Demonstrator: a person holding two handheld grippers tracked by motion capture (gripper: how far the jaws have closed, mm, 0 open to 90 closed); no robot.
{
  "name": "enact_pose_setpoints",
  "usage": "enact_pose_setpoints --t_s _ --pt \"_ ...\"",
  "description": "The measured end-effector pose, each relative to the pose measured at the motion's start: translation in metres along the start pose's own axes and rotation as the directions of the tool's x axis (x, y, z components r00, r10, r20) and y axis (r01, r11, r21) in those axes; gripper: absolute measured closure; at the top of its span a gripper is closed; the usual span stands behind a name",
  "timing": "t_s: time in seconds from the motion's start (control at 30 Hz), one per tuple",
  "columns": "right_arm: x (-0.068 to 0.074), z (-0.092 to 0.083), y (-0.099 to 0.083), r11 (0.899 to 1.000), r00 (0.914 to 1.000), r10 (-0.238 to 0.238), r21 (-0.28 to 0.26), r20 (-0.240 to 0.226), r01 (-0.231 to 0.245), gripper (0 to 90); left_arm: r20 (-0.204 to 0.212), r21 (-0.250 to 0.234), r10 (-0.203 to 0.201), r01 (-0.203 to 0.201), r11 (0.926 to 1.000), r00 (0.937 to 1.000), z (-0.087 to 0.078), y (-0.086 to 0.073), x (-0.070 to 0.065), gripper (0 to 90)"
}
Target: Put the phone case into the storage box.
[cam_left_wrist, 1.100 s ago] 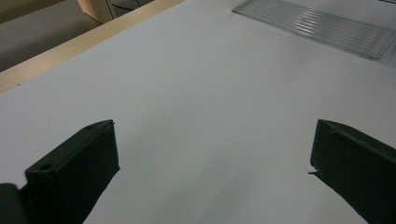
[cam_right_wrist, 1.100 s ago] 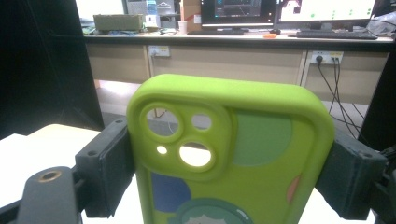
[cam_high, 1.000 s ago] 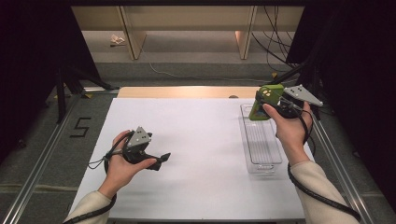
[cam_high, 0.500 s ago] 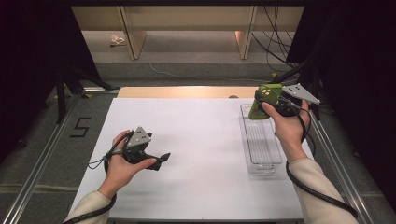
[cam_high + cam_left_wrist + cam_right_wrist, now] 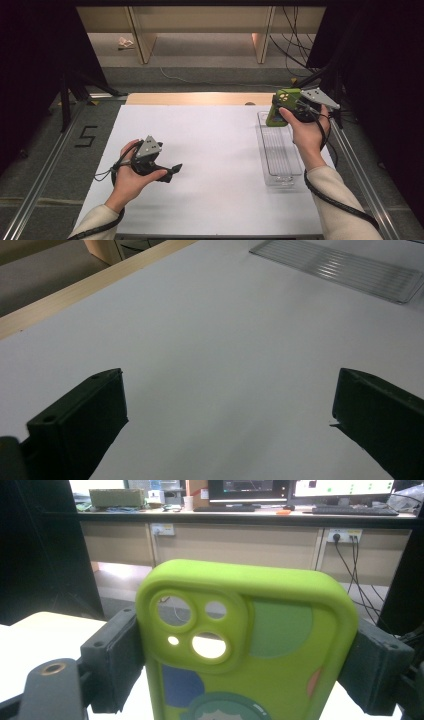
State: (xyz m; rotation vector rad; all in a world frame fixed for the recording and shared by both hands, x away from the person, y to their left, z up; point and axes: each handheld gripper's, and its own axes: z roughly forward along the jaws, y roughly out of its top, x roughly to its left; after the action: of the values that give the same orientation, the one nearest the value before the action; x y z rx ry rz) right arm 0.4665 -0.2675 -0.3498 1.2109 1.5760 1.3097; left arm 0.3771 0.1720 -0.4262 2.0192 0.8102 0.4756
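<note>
A lime-green phone case [image 5: 279,107] with camera cut-outs and a cartoon print is held up in the air above the far end of a clear plastic tray [image 5: 280,150]. My right gripper [image 5: 281,108] is shut on the phone case [image 5: 247,645], its two black jaws pressing on the case's long sides. At the left of the white table, my left gripper [image 5: 176,169] rests low over the bare surface. Its jaws stand wide apart in the left gripper view [image 5: 225,425] with nothing between them.
The ribbed clear tray [image 5: 345,271] lies lengthwise along the right side of the white table top [image 5: 210,160]. A wooden strip [image 5: 195,98] runs along the far edge. Metal rails [image 5: 45,170] flank the table, and cables [image 5: 295,45] hang at the back right.
The right hand has drifted slightly with the phone case still gripped. The left hand and its gripper stayed where they were.
</note>
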Motion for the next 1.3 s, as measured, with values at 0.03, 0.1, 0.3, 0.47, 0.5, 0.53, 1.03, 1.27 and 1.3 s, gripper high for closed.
enact_pose_setpoints --t_s 0.03,0.1,0.3,0.47,0.5,0.53,1.03,1.27,1.3 --pt "0.0 0.001 0.0 1.0 1.0 0.0 0.002 0.001 0.0 17.2 0.0 0.0 0.0 0.0 1.0 1.0 0.0 0.0 0.0 0.7" --pt "0.0 0.002 -0.001 1.0 1.0 0.0 0.002 0.001 0.0 17.2 0.0 -0.001 0.0 0.0 1.0 1.0 0.0 0.0 0.0 0.7" --pt "0.001 0.006 -0.001 1.0 1.0 0.0 0.008 0.005 0.0 17.2 0.001 0.001 0.0 0.0 1.0 1.0 0.0 0.0 0.0 0.7" --pt "0.0 0.009 -0.001 1.0 1.0 0.003 0.007 0.006 -0.003 17.2 0.001 0.001 0.001 -0.001 1.0 1.0 0.001 0.0 0.0 0.7" --pt "0.0 0.009 -0.001 1.0 1.0 0.004 0.007 0.008 -0.005 17.2 0.001 0.001 0.001 -0.001 1.0 1.0 0.001 0.0 0.0 0.7" --pt "0.0 0.01 -0.001 1.0 1.0 0.004 0.009 0.008 -0.004 17.2 0.001 0.001 0.001 -0.001 1.0 1.0 0.001 0.0 0.0 0.7" --pt "0.0 0.018 -0.004 1.0 0.9999 -0.006 0.02 0.012 0.006 17.2 0.001 0.001 0.001 -0.001 1.0 1.0 0.001 -0.001 0.0 0.7" --pt "-0.001 0.023 -0.006 1.0 0.9997 -0.01 0.026 0.021 0.009 17.2 0.001 0.002 0.001 -0.001 1.0 1.0 0.001 -0.001 0.0 0.7" --pt "-0.001 0.023 -0.006 1.0 0.9997 -0.011 0.028 0.021 0.01 17.2 0.002 0.001 0.001 -0.001 1.0 1.0 0.001 -0.001 0.0 0.7"
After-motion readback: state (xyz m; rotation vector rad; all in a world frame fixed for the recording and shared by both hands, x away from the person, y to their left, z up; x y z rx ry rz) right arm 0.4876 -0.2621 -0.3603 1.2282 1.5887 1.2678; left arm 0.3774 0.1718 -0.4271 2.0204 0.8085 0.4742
